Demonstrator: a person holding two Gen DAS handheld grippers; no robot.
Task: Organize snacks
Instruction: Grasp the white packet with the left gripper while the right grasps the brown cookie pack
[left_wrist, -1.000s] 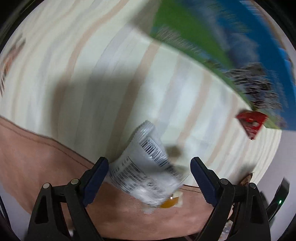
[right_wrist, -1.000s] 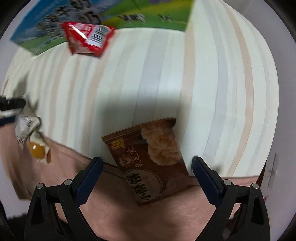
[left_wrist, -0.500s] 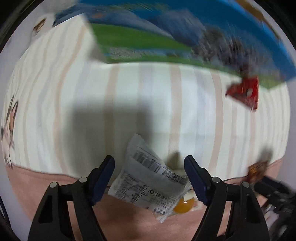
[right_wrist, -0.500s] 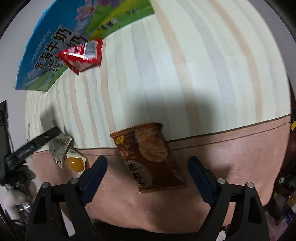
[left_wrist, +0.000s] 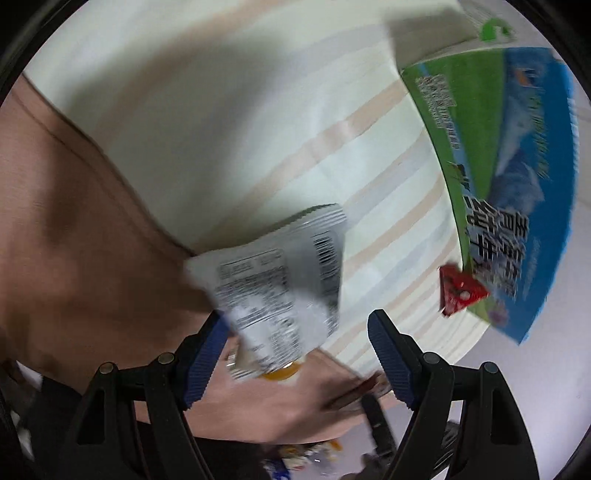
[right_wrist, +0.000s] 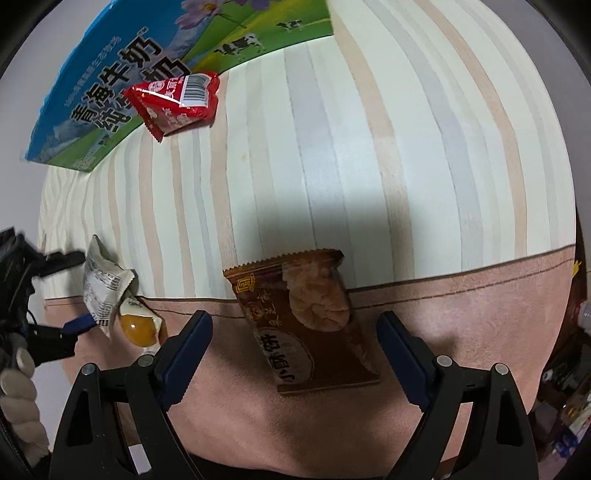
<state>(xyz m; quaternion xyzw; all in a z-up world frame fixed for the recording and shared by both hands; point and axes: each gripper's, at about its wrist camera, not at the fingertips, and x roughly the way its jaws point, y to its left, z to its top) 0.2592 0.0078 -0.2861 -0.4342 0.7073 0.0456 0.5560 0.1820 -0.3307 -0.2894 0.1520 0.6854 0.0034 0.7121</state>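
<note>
A silver packet (left_wrist: 280, 280) with a barcode and a yolk picture lies where the striped cloth meets its brown border. My left gripper (left_wrist: 295, 321) is open around it: the left pad touches its edge, and cloth shows between it and the right pad. The right wrist view shows that packet (right_wrist: 101, 288) at the left gripper's (right_wrist: 86, 290) fingertips. A brown pastry packet (right_wrist: 303, 321) lies flat on the border. My right gripper (right_wrist: 295, 321) hangs open over it, both pads well apart from it. A red packet (right_wrist: 173, 99) leans on the blue-green milk box (right_wrist: 110, 96).
The cream striped cloth (right_wrist: 369, 147) spreads wide behind the packets, edged by a brown band (right_wrist: 461, 332). A hand in a knitted sleeve (right_wrist: 18, 398) holds the left gripper. Clutter sits beyond the table at the far right (right_wrist: 569, 406).
The left jaws narrowed around the silver packet, then the left view swung so the milk box went from the top to the right. The right gripper shifted slightly over the brown packet.
</note>
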